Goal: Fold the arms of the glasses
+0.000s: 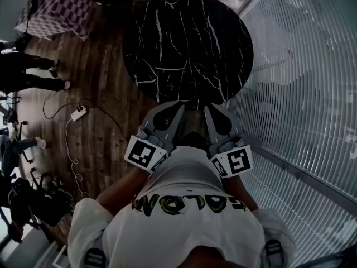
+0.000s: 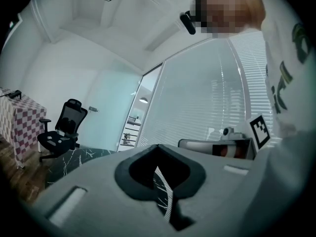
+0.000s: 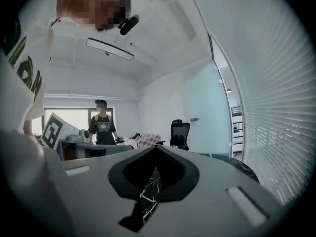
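No glasses show in any view. A round black marble table (image 1: 187, 43) stands ahead of me and its top looks bare. My left gripper (image 1: 179, 108) and right gripper (image 1: 208, 109) are held close to my chest, side by side, pointing level toward the table's near edge. Both are shut with nothing between the jaws. In the left gripper view the left gripper (image 2: 158, 148) has its jaws closed together, with a strip of marble showing through the cut-out. The right gripper (image 3: 155, 149) looks the same in its own view.
A slatted glass wall (image 1: 301, 82) runs along the right. A checkered-cloth table (image 1: 58, 7) stands far left, with an office chair (image 2: 61, 130) nearby. A power strip (image 1: 78, 114) with cables lies on the wood floor. A person (image 3: 102, 125) stands across the room.
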